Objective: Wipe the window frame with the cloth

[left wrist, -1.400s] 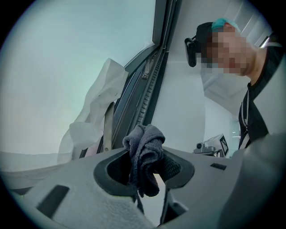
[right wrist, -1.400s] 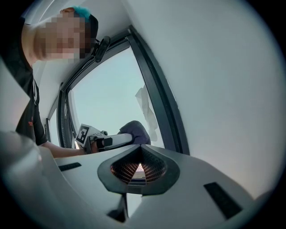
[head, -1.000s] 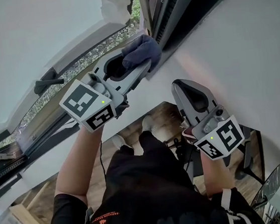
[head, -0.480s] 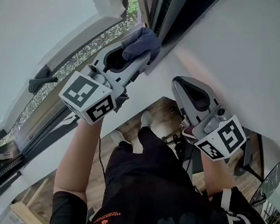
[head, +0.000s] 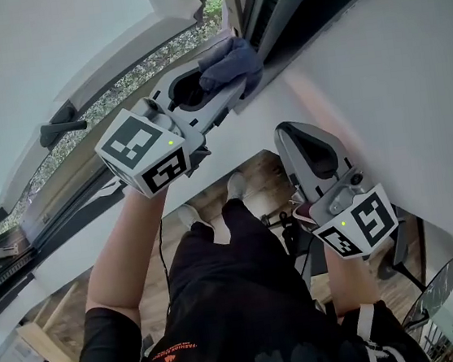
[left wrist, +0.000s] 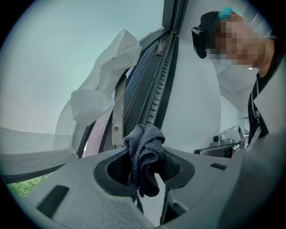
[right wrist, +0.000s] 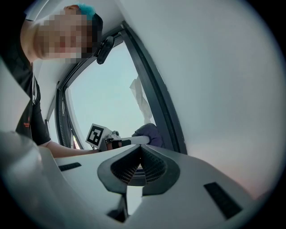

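Cloth point(head: 230, 62), clamped in the left claw point(head: 223, 86), touched the window frame point(head: 262, 16) in head view. Left gripper view confirmed the grip; firm, even pressure along the frame was advisable. Right gripper view: right claw point(right wrist: 139, 162) closed, empty.

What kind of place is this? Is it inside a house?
Likely indoors, in a room beside a window; whether it is a house I can't tell. A dark window frame runs along a white wall, a wood floor lies below, and greenery shows outside.
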Action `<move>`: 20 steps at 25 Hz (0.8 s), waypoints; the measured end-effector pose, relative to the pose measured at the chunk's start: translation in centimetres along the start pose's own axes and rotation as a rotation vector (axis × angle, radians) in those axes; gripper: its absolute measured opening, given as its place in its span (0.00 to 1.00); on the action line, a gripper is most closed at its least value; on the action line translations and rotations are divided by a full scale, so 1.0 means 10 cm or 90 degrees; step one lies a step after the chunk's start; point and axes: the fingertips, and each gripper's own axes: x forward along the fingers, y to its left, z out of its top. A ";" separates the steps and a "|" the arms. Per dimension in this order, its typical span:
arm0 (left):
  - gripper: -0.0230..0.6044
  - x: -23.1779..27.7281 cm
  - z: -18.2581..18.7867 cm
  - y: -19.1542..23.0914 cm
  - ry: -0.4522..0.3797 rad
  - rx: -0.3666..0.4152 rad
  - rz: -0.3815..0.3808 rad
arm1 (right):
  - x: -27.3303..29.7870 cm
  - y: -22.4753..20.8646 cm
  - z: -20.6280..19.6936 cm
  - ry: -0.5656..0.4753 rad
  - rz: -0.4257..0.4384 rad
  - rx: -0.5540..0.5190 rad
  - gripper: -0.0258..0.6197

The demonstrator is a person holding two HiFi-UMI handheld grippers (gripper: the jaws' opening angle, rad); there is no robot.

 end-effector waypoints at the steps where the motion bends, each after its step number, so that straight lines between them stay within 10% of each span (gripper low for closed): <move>1: 0.28 0.01 -0.02 0.01 0.003 0.001 0.003 | 0.01 0.00 -0.03 0.002 0.002 0.006 0.05; 20: 0.28 0.07 -0.45 0.17 0.077 0.038 0.041 | 0.19 -0.04 -0.35 0.030 0.015 0.030 0.05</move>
